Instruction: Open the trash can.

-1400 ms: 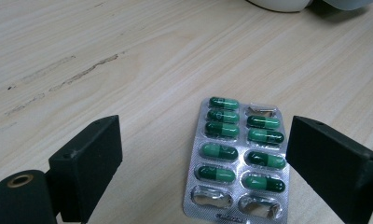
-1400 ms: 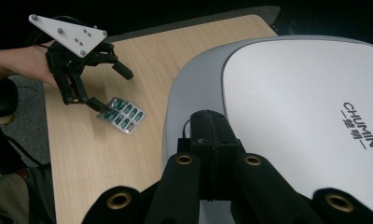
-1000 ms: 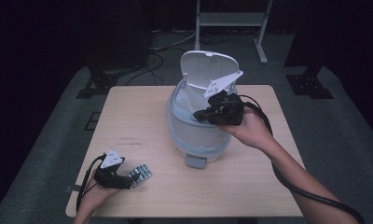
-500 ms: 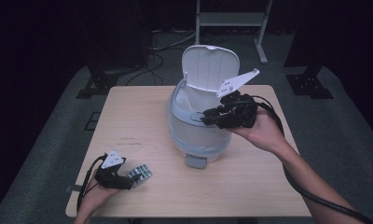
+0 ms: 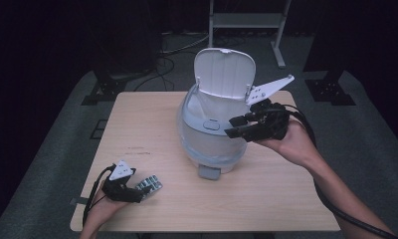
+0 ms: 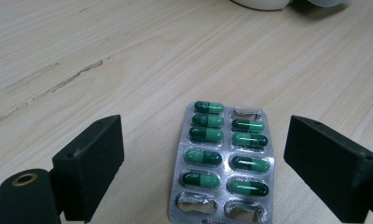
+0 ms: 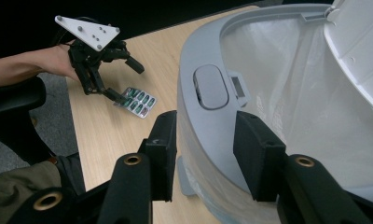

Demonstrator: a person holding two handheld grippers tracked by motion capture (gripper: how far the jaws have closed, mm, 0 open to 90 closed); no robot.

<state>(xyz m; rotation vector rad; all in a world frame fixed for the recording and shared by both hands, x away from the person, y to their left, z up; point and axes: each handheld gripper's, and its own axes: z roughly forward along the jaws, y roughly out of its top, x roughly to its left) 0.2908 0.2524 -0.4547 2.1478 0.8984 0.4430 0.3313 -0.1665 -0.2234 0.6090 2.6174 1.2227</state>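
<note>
Since the earlier frames, the right hand-held gripper [image 5: 237, 127] has drawn away from the bin's lid [image 5: 224, 72] toward the bin's right flank, its jaws have just been opening with nothing between them, and the lid now stands raised; the left hand-held gripper [image 5: 146, 191] and the blister pack [image 5: 150, 185] lie as before.

Left: the left hand-held gripper rests low on the desk [image 5: 147, 129] near its front left corner, jaws spread wide. In the left gripper view the blister pack [image 6: 224, 163] lies flat on the desk between the two jaws, touched by neither; it carries green capsules, and several pockets are torn open and empty.

Centre: the pale grey bin [image 5: 209, 134] stands on the desk, well ahead and to the right of the left hand-held gripper, lid upright, a clear liner [image 7: 287, 84] inside. A push button [image 7: 210, 87] sits on its front rim.

Right: the right hand-held gripper, held in a hand [image 5: 291, 144], hovers just beside the bin's rim, jaws about half open and empty. In the right gripper view, its jaws frame the rim below the button, without contact.
</note>
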